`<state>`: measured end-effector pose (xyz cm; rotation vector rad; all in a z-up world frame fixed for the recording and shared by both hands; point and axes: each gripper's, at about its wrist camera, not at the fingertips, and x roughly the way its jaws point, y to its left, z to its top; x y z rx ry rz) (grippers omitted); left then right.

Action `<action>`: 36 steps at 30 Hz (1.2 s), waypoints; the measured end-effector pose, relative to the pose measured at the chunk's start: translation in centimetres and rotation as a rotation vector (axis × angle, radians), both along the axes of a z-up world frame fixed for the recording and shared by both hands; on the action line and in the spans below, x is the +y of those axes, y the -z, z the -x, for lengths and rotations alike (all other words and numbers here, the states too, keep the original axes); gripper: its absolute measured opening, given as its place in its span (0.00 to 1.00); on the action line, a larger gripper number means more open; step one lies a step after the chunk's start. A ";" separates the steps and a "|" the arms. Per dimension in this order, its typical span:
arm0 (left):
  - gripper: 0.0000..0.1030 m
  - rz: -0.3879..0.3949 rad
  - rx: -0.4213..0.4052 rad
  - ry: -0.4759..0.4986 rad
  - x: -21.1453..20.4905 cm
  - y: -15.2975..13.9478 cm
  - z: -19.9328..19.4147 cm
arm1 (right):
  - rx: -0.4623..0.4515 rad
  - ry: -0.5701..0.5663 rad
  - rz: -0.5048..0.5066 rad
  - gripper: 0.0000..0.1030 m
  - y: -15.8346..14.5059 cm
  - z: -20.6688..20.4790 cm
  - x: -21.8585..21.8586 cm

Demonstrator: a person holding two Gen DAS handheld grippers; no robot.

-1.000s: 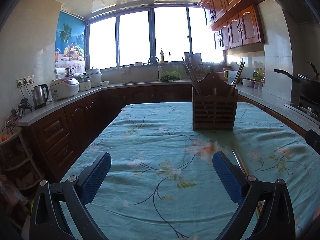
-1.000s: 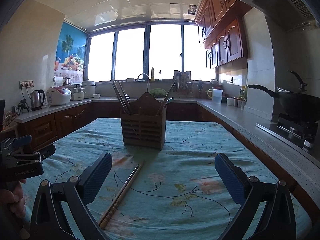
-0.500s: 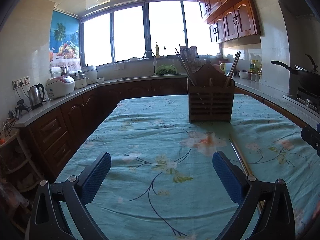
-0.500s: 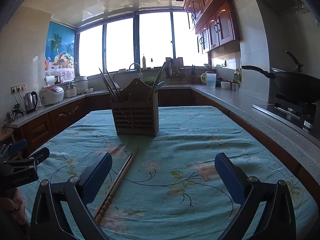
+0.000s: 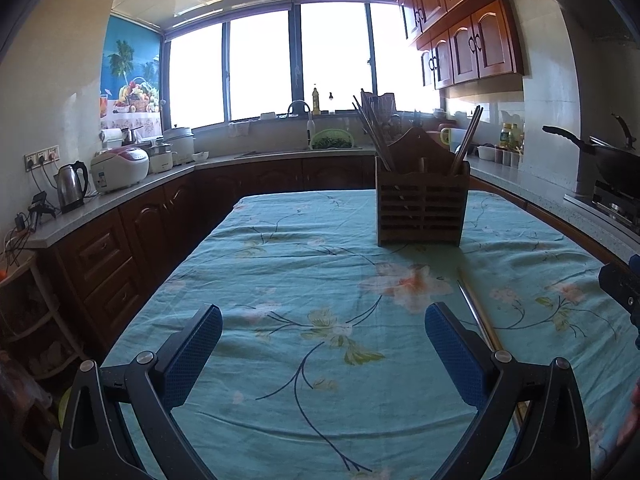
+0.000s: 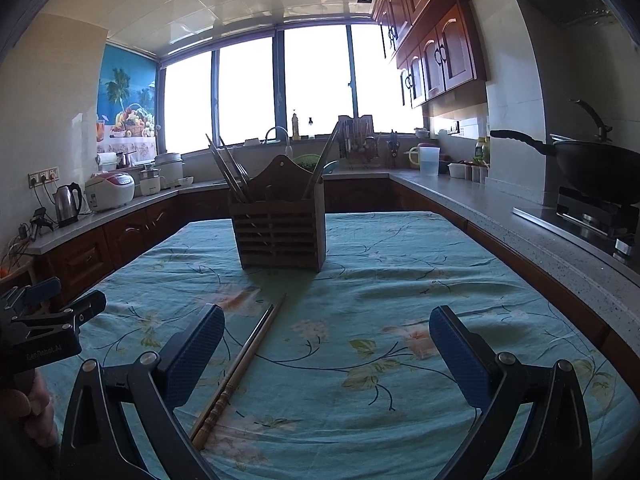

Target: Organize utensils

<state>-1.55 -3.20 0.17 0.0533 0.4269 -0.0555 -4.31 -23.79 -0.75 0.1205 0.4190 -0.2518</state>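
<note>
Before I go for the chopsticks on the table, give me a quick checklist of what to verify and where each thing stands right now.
1. Right gripper open: ok, fingers spread wide with nothing between them.
2. Left gripper open and free: ok, it holds nothing.
3. Chopsticks reachable: ok, the pair lies flat on the tablecloth, side by side, just inside the right gripper's left finger.
4. Right gripper centred on the pair: not ok, they lie off to its left side.
5. Wooden holder upright and ready: ok, standing on the table with utensils already in it.
6. Free compartment in the holder: cannot tell from these angles.
</note>
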 end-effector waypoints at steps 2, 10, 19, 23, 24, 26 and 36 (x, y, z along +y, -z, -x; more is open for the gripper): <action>0.99 0.000 -0.005 0.000 -0.1 0.1 0.2 | -0.004 0.001 -0.002 1.00 0.0 0.1 -0.1; 0.99 0.004 -0.017 -0.004 -0.2 0.1 0.7 | -0.013 -0.004 -0.004 1.00 0.1 0.3 0.0; 0.99 0.002 -0.021 -0.004 -0.3 0.0 1.0 | -0.017 -0.005 -0.005 1.00 0.1 0.4 0.1; 0.99 0.002 -0.020 -0.004 -0.3 0.1 1.0 | -0.015 -0.009 -0.007 1.00 0.1 0.3 0.1; 0.99 0.002 -0.020 -0.005 -0.3 0.0 1.0 | -0.015 -0.010 -0.008 1.00 0.1 0.3 0.2; 0.99 0.002 -0.021 -0.005 -0.3 0.0 1.0 | -0.015 -0.012 -0.007 1.00 0.1 0.3 0.2; 0.99 0.003 -0.022 0.000 -0.5 0.1 0.9 | -0.022 -0.019 -0.012 1.00 -0.3 0.3 0.0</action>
